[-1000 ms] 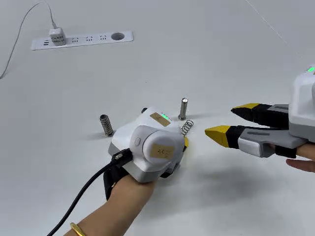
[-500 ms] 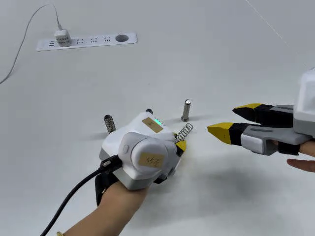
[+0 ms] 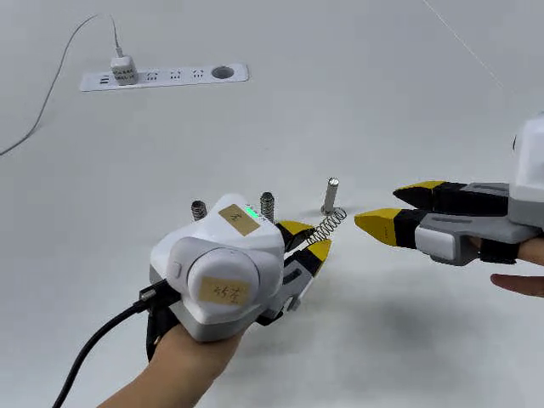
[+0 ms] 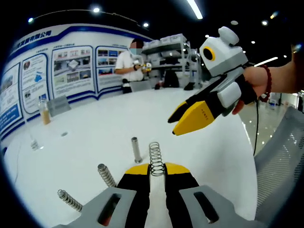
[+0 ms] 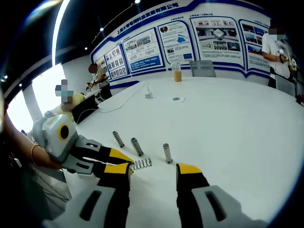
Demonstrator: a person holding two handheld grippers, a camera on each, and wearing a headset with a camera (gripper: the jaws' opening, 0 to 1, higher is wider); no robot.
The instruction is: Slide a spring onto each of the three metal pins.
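My left gripper [image 3: 310,238] has its tips clamped on the near end of the spring [image 3: 328,223]. The spring's long axis slants away to the far right, and its free end is just beside the foot of the bare pin [image 3: 331,195]. That pin stands upright, so I judge the spring must be lifted and tipped over its top. My right gripper [image 3: 378,207], jaws apart, hangs right of the pin. Left of it stands a sprung pin [image 3: 267,206].

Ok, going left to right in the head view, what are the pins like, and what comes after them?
First a pin wearing a spring → second pin wearing a spring → bare pin → right gripper, jaws open.
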